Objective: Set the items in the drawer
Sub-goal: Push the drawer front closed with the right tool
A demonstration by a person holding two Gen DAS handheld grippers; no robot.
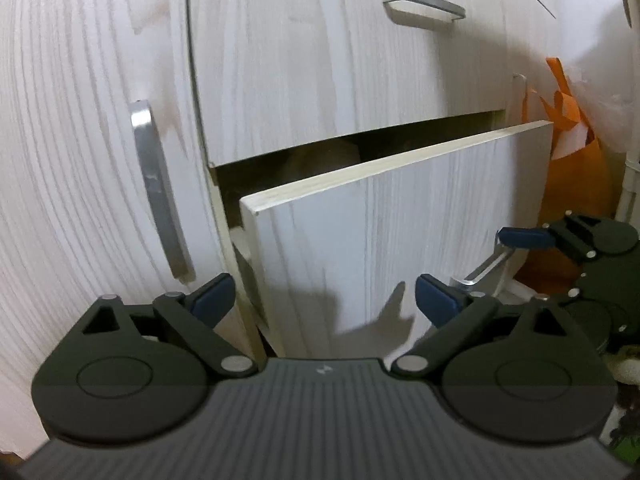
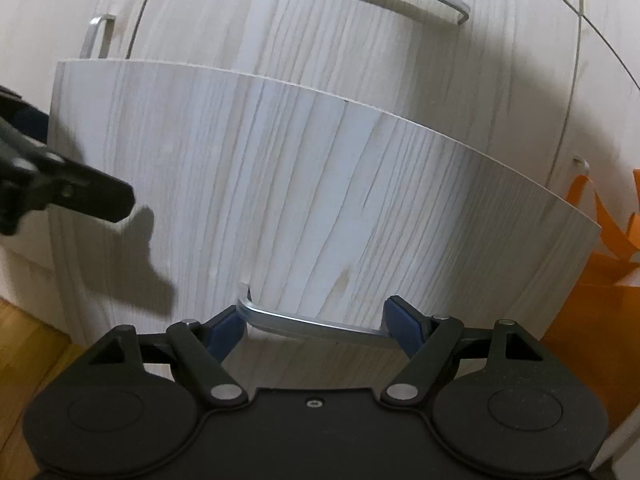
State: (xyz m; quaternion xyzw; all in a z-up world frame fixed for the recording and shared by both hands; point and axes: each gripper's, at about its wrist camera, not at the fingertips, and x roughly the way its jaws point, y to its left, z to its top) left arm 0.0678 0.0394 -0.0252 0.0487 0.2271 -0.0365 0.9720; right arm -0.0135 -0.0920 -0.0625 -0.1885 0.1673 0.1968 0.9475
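Observation:
A white wood-grain drawer front [image 1: 384, 216] stands pulled partly out of the cabinet, a dark gap above it; it also fills the right wrist view [image 2: 304, 184]. My right gripper [image 2: 316, 330] is open with its blue pads on either side of the drawer's metal handle [image 2: 304, 326]; it also shows in the left wrist view [image 1: 568, 244] at that handle [image 1: 484, 268]. My left gripper [image 1: 324, 300] is open and empty, close in front of the drawer's left part. No items for the drawer are in view.
A closed upper drawer with a metal handle [image 1: 424, 4] sits above. A cabinet door with a vertical handle [image 1: 160, 192] is at the left. An orange bag [image 1: 568, 168] stands at the right. Wooden floor [image 2: 24, 344] shows at the lower left.

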